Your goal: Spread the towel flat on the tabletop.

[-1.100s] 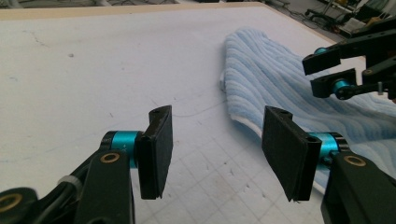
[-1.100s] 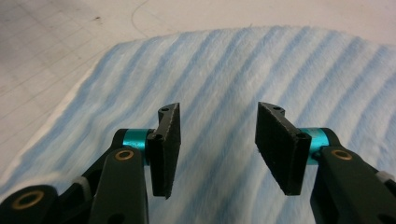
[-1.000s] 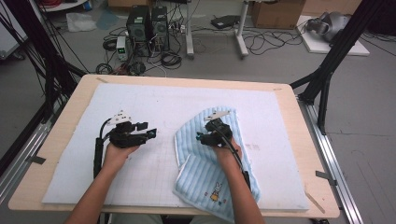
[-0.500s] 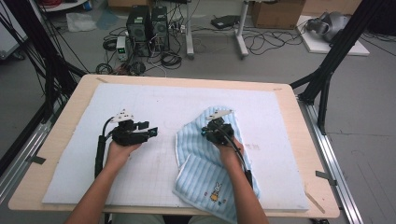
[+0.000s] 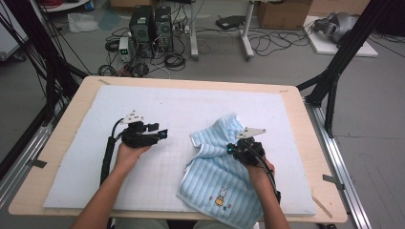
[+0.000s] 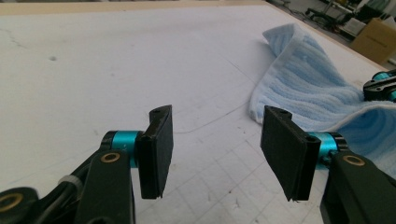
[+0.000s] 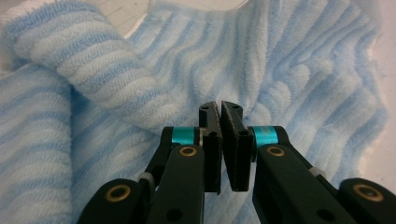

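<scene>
High view puts the left gripper [image 5: 162, 133] over bare white mat [image 5: 200, 107], well to the left of the blue striped towel [image 5: 219, 171], with the person's left hand [image 5: 129, 152] wrapped around its body and a black cable trailing back along the forearm. Its jaws are too small to read there, but the left gripper view shows them spread wide apart with nothing between them, only gridded mat below, and the towel's near corner lying just past the right-hand jaw. That view cuts off the towel at its right edge, where a dark piece of the other gripper peeks in. The towel lies crumpled on the right half of the mat, its far corner lifted into a peak and its near end reaching the mat's front edge, a small cartoon patch [image 5: 220, 196] showing near that end; folds hide how many layers lie underneath. The right gripper [image 5: 232, 148] sits on top of the towel near its middle, grey plate uppermost, the right hand [image 5: 258, 167] behind it. In the right gripper view its jaws are pressed together, and whether any cloth is pinched between them cannot be told, since the pads meet in front of the fabric; a rolled fold [image 7: 88, 70] rises left of the jaws.
</scene>
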